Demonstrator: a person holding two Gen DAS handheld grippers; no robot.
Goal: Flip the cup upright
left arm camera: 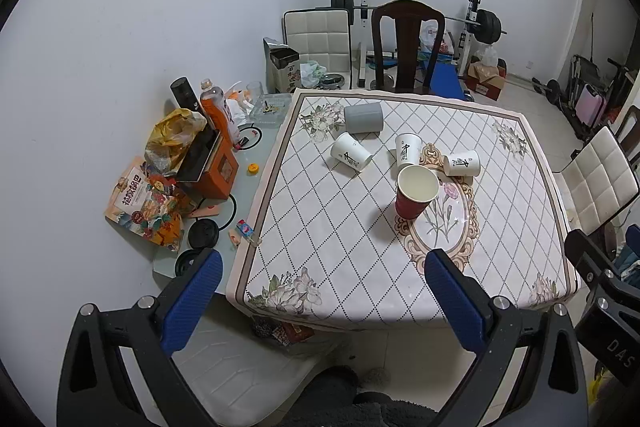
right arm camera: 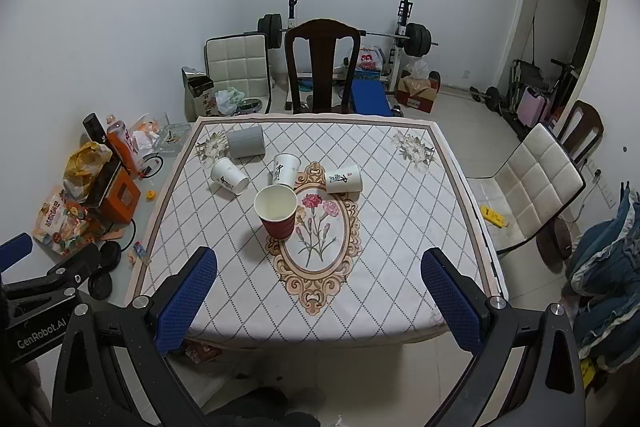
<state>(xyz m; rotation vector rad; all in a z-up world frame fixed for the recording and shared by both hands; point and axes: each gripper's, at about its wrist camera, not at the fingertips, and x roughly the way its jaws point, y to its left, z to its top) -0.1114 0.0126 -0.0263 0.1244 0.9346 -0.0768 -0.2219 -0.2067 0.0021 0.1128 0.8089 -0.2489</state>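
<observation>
While both tools, left (left arm camera: 324, 279) and right (right arm camera: 320, 277), hang open and empty, the red cup (right arm camera: 277, 211) stands upright ahead on the surface (right arm camera: 400, 227).

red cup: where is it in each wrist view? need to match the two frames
Left wrist: the red cup stands upright right of centre on the table, mouth open, between and beyond the open fingers.
Right wrist: the same red cup sits left of centre, at the left edge of the flower oval.
Shared landmark: the dark wooden chair at the table's far side.
</observation>
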